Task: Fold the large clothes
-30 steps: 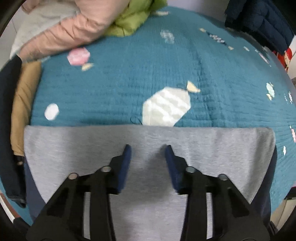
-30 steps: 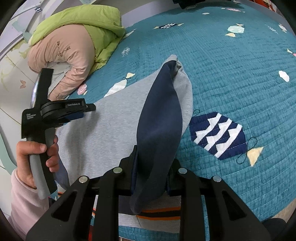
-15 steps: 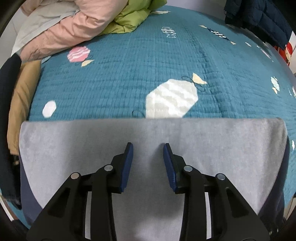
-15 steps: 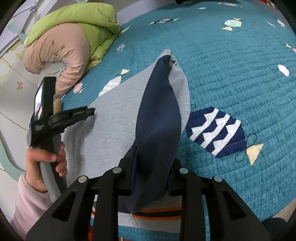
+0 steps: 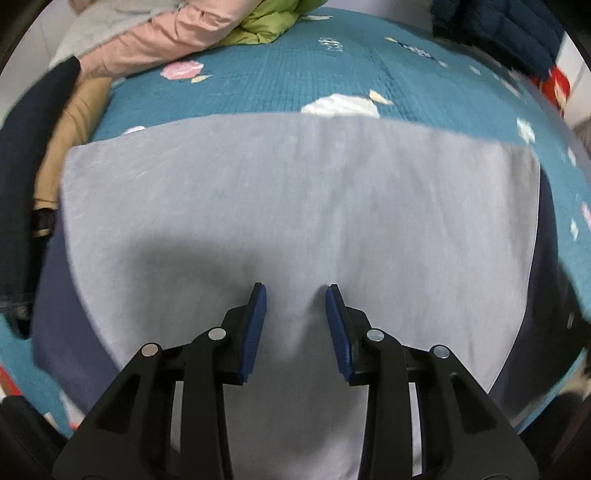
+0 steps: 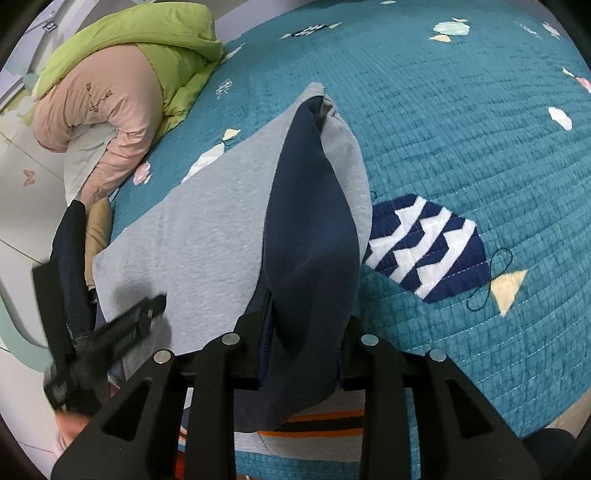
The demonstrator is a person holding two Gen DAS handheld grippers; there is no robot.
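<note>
A grey garment [image 5: 295, 184] lies flat on the teal quilt [image 5: 295, 81]; its navy lining shows along both side edges. My left gripper [image 5: 295, 291] hovers open low over the grey cloth, with nothing between its blue pads. In the right wrist view the same gripper [image 6: 155, 301] is a blur at the garment's near left, held by a hand [image 6: 74, 424]. My right gripper [image 6: 306, 325] holds a navy sleeve [image 6: 310, 229] folded up over the grey body [image 6: 207, 229]. Its jaws are opening, and the sleeve still sits between them, covering the pads.
Pink and green puffer jackets [image 6: 110, 92] are piled at the quilt's far left. A tan garment [image 5: 74, 129] and a dark one [image 5: 22, 166] lie beside the grey cloth. A navy jacket [image 5: 498, 33] sits at the back right. An orange-striped hem [image 6: 325, 424] shows under the right gripper.
The left gripper has drawn back toward the near edge and sunk lower, so more grey cloth lies ahead of it. The right gripper stays in place with the sleeve.
</note>
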